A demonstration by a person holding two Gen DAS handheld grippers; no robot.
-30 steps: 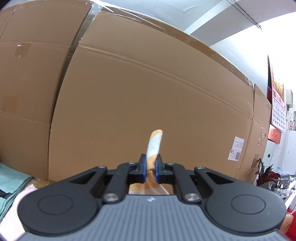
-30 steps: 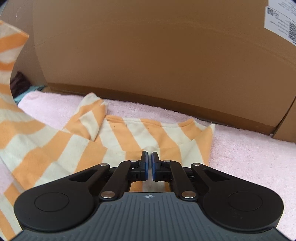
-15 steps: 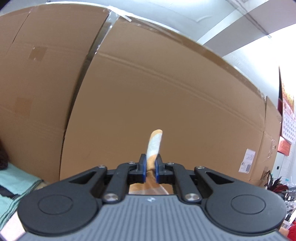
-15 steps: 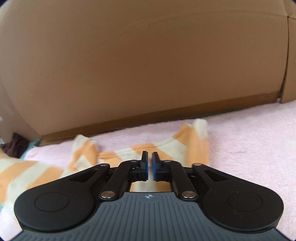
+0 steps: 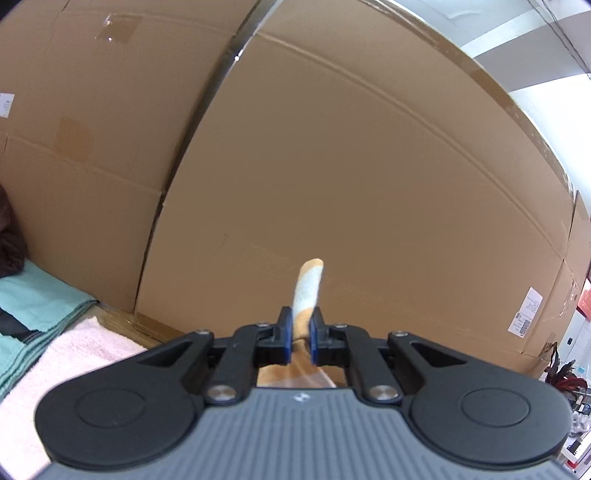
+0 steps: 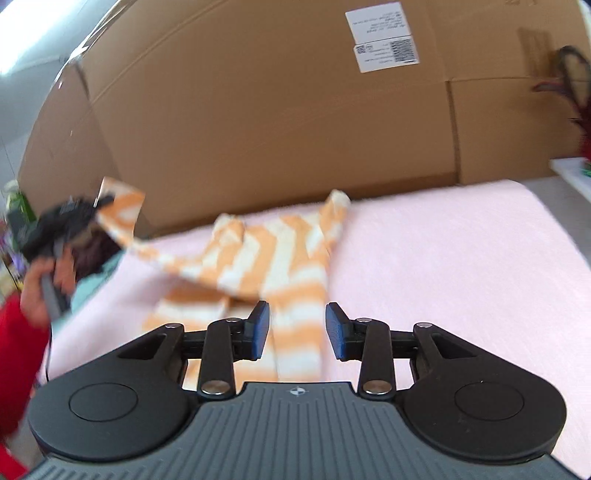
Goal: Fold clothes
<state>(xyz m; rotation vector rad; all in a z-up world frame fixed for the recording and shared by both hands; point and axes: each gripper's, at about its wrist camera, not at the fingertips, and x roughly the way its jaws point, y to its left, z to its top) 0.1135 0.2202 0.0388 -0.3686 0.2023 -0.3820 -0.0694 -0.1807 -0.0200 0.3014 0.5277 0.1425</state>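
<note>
One view reveals right tool [image 6: 297, 330] gaping above garment [image 6: 280, 251].

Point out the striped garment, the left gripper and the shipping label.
striped garment [image 6: 288, 254]: right wrist view, on its body.
left gripper [image 5: 300, 334]: left wrist view, between its fingertips.
shipping label [image 6: 384, 37]: right wrist view, middle of the sticker.

cardboard boxes [image 5: 369, 192] | pink towel [image 6: 461, 258] | teal cloth [image 5: 33, 295] | shipping label [image 6: 382, 35]
</note>
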